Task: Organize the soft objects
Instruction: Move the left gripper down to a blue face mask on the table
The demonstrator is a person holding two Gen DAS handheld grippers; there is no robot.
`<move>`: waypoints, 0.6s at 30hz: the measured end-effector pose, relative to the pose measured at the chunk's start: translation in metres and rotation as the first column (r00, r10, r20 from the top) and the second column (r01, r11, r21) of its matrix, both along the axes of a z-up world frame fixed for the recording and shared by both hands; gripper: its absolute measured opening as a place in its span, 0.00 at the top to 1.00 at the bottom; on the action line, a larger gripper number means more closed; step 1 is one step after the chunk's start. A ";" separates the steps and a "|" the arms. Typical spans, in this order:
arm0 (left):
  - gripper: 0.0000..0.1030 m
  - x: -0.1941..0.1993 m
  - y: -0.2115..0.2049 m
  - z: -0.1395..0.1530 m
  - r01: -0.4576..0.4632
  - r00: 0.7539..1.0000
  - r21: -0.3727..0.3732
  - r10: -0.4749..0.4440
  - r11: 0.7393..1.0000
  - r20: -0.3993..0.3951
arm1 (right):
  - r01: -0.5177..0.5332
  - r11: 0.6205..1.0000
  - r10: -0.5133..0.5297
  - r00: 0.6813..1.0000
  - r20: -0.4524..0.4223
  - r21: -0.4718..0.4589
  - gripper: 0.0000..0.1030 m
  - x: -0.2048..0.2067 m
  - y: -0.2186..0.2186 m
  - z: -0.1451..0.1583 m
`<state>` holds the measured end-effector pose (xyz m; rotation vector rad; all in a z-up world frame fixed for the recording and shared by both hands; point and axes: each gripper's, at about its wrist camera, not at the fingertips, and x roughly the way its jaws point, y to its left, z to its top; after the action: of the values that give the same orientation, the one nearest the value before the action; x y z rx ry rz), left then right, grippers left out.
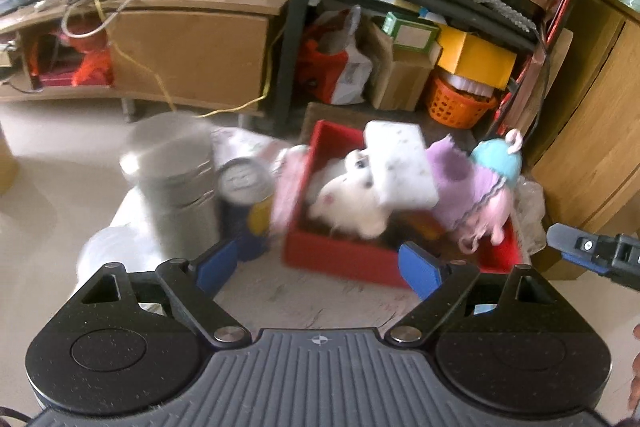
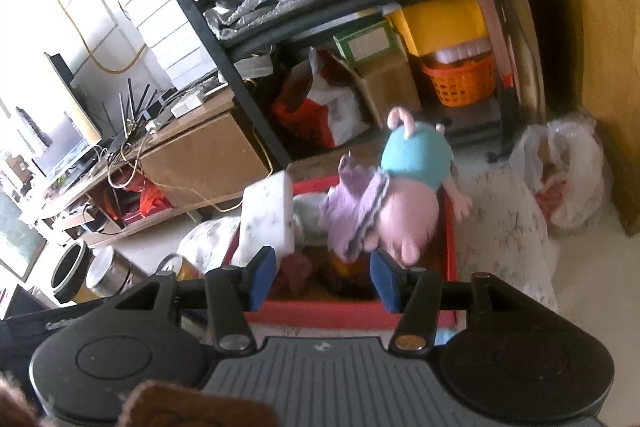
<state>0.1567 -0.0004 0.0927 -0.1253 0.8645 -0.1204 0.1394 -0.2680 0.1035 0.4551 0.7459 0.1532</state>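
Both grippers hang over the red box (image 1: 340, 251) w/ nothing in them: the left gripper (image 1: 320, 269) has its blue fingers (image 1: 420, 269) wide apart, just short of the box's near wall, and the right gripper (image 2: 322, 281) also has its fingers (image 2: 262, 277) apart, right at the box's near rim. The box sits on a surface covered w/ a white patterned cloth (image 2: 504, 223) and is stuffed w/ soft things. A white plush toy (image 1: 348, 201) lies inside toward the middle. A white speckled sponge block (image 1: 400, 165) rests tilted on top of it, leaning up over the box's far side. A pink pig doll (image 2: 400, 199) in a lilac dress w/ a teal hat lies across the box's right part, head low, one arm hanging past the rim. A pale pink fuzzy item (image 1: 286, 187) is draped over the left wall of the box; blur makes it hard to say what it is. Darker stuff sits at the bottom, can't tell what. Just left of the box stand a steel canister (image 1: 172, 187) and a smaller tin w/ a metal lid (image 1: 244, 179). Behind is a black shelf rack (image 1: 292, 15) w/ an orange basket (image 1: 460, 103), a yellow box (image 1: 476, 57) and cartons. A white plastic bag (image 2: 568, 179) sits on the floor to the right, by a wooden cabinet (image 1: 592, 115).
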 end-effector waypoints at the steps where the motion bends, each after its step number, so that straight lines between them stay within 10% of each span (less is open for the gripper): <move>1: 0.17 -0.006 0.007 -0.001 -0.008 1.000 0.004 0.008 1.000 -0.005 | -0.009 1.000 0.009 1.000 -0.006 0.001 0.77 -0.003 0.001 -0.001; 18: 0.15 -0.030 0.081 -0.076 -0.152 0.954 0.062 0.163 0.986 -0.252 | -0.111 0.994 0.108 0.983 -0.146 -0.016 0.76 -0.026 0.024 -0.039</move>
<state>0.1264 0.0806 0.0167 -0.1721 1.1108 0.0655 0.1133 -0.2443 0.0642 0.4051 0.9150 0.2157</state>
